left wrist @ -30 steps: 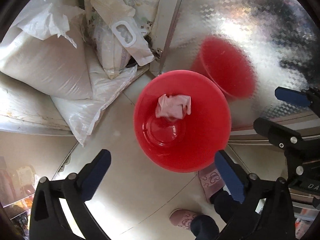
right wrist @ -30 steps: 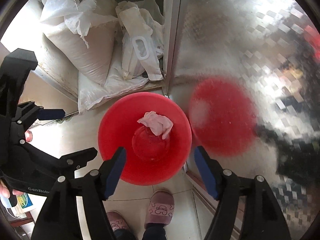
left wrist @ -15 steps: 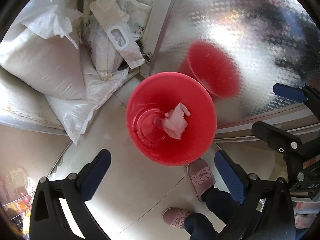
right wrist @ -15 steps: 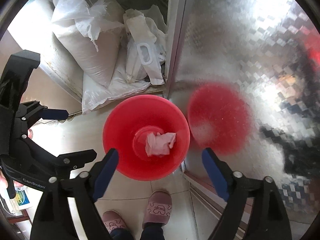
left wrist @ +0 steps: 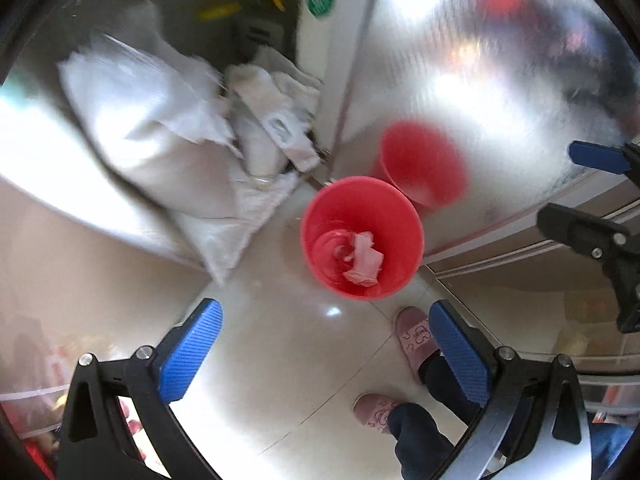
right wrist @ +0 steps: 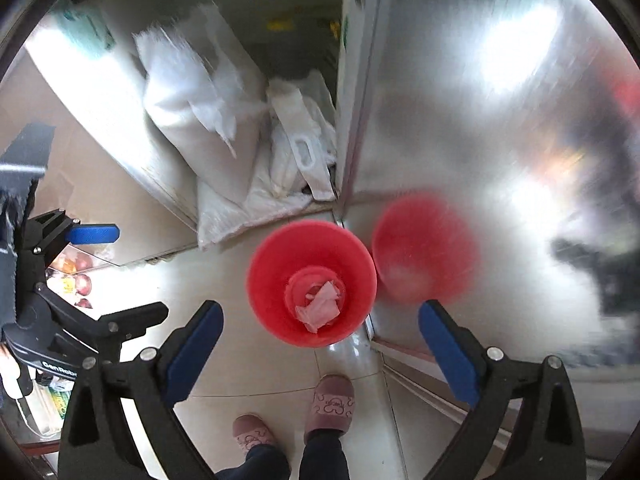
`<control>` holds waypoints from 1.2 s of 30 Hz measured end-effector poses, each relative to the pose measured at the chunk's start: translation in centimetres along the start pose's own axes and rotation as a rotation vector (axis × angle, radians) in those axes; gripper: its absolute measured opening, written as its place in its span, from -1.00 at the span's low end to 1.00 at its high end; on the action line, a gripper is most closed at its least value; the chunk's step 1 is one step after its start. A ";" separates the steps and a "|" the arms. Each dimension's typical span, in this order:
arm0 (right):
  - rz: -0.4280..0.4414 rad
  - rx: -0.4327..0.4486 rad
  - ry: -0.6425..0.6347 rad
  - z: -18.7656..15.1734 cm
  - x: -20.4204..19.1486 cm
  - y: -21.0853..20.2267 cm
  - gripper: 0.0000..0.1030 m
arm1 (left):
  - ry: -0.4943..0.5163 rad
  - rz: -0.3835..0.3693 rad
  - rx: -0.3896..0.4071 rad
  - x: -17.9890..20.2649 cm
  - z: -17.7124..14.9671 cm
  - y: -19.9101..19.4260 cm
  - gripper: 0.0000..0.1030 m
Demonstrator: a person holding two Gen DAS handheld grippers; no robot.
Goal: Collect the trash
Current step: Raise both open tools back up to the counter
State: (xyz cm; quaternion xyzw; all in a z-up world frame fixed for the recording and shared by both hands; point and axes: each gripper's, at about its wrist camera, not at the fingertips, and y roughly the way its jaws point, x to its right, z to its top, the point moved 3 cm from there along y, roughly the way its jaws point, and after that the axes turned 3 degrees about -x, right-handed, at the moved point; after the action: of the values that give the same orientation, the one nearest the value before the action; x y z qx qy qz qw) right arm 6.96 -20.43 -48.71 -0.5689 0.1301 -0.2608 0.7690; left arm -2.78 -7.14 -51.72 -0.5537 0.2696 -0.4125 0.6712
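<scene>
Standing on the tiled floor point(right wrist: 256, 360) right against the corner of a shiny metal cabinet point(right wrist: 500, 128), the red bin point(right wrist: 264, 280) is placed where its open mouth can be reached from above, and its red reflection is thrown onto the metal panel beside it. A crumpled pink-white wad of trash point(right wrist: 320, 306) is seen lying at the bottom of the bin, well inside the rim; in the left wrist view the same trash point(left wrist: 364, 260) is found low against the inner wall of the bin point(left wrist: 404, 232). The left claw point(left wrist: 326, 348) is held high above the floor with its blue pads spread wide and nothing between them, and the right claw point(right wrist: 320, 344) is likewise spread wide and empty, aimed almost straight down at the bin. This is judged to suit a drop from above, since the wad needs no pressing in. White sacks point(right wrist: 208, 128) are stacked in the recess behind the bin, apart from it. The person's pink slippers point(right wrist: 330, 398) are planted just short of the bin.
</scene>
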 end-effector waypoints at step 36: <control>-0.055 0.292 0.109 12.4 12.4 -35.6 0.99 | -0.011 0.020 0.418 9.0 17.6 -39.0 0.99</control>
State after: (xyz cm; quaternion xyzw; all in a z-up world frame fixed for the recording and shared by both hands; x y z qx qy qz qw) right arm 14.42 -24.89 -9.99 -0.4393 0.1167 -0.3283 0.8280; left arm 6.34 -7.45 -8.95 -0.4019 0.1803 -0.4496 0.7770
